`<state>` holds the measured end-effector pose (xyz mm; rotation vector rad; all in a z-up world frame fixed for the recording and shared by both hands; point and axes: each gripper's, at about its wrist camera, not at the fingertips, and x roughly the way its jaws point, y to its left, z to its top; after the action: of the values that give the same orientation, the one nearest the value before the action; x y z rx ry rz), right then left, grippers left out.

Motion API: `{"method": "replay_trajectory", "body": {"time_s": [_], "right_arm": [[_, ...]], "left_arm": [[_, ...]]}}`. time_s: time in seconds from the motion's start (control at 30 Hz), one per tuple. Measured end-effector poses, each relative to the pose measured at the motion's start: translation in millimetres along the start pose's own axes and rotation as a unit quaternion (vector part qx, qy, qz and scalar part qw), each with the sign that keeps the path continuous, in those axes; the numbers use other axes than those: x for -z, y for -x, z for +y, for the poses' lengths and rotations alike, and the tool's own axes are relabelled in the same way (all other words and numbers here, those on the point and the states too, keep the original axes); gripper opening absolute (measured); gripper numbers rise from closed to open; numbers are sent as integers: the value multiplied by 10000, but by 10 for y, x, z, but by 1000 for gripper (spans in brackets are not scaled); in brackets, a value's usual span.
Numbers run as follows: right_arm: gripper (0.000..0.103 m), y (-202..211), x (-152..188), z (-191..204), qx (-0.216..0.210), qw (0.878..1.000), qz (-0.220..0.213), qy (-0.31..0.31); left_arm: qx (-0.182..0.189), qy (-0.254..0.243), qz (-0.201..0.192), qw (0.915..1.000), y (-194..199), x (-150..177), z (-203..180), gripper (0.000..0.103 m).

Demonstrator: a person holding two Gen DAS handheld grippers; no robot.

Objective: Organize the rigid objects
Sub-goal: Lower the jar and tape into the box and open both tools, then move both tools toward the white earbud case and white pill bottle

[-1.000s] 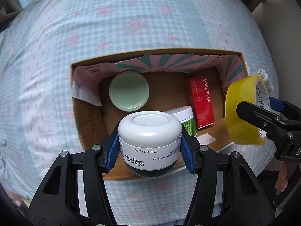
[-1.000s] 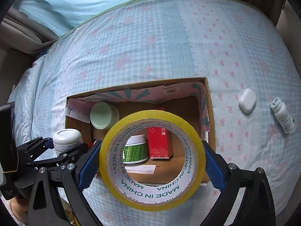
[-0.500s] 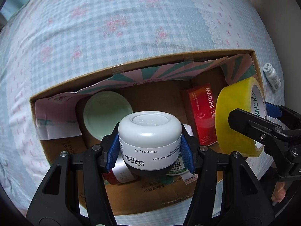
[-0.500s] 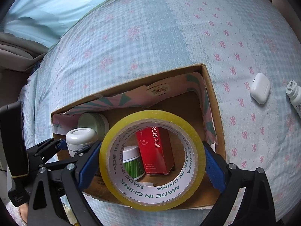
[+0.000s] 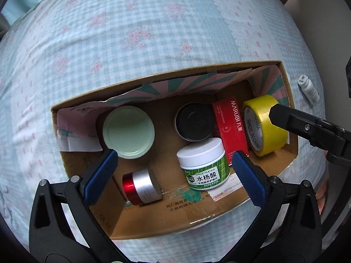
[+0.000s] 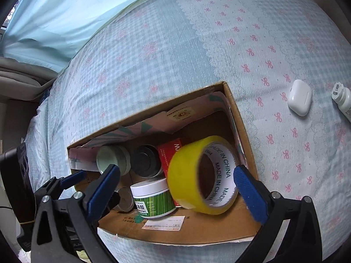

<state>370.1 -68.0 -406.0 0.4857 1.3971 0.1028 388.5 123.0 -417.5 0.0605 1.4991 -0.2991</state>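
A cardboard box (image 5: 186, 221) (image 6: 239, 118) lies on the bed. In it stand a pale green lidded jar (image 5: 128, 132), a dark jar (image 5: 194, 121) (image 6: 145, 161), a red carton (image 5: 231, 129), a green-label white jar (image 5: 204, 163) (image 6: 153, 198) and a red and silver jar (image 5: 141, 186). A yellow tape roll (image 5: 264, 125) (image 6: 203, 174) rests at the box's right end. My left gripper (image 5: 173, 178) is open and empty above the box. My right gripper (image 6: 177, 191) is open around the tape roll without gripping it.
A white earbud case (image 6: 300, 97) and a small white bottle (image 6: 342, 100) (image 5: 308, 88) lie on the blue checked bedspread (image 5: 153, 32) right of the box. A light blue pillow (image 6: 65, 11) is at the far left.
Both grippers have opened. The white L'Oreal jar left my left gripper and now sits in the box, dark base up. The tape roll dropped from my right gripper into the box's right end.
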Motion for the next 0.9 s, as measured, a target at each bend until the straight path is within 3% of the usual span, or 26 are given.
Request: {"method": "replay_trajectory", "body": {"time_s": [0.5, 0.73, 0.9], "right_arm": [[103, 510, 209, 192, 569, 9969, -228, 495], [103, 1002, 529, 348, 821, 9916, -544, 837], [103, 1431, 786, 280, 919, 9908, -833, 548]], "left_arm": [[-205, 14, -537, 9983, 680, 247, -25, 103], [-271, 58, -818, 9963, 1160, 561, -100, 103], [-175, -14, -1009, 9947, 1452, 722, -269, 103]]}}
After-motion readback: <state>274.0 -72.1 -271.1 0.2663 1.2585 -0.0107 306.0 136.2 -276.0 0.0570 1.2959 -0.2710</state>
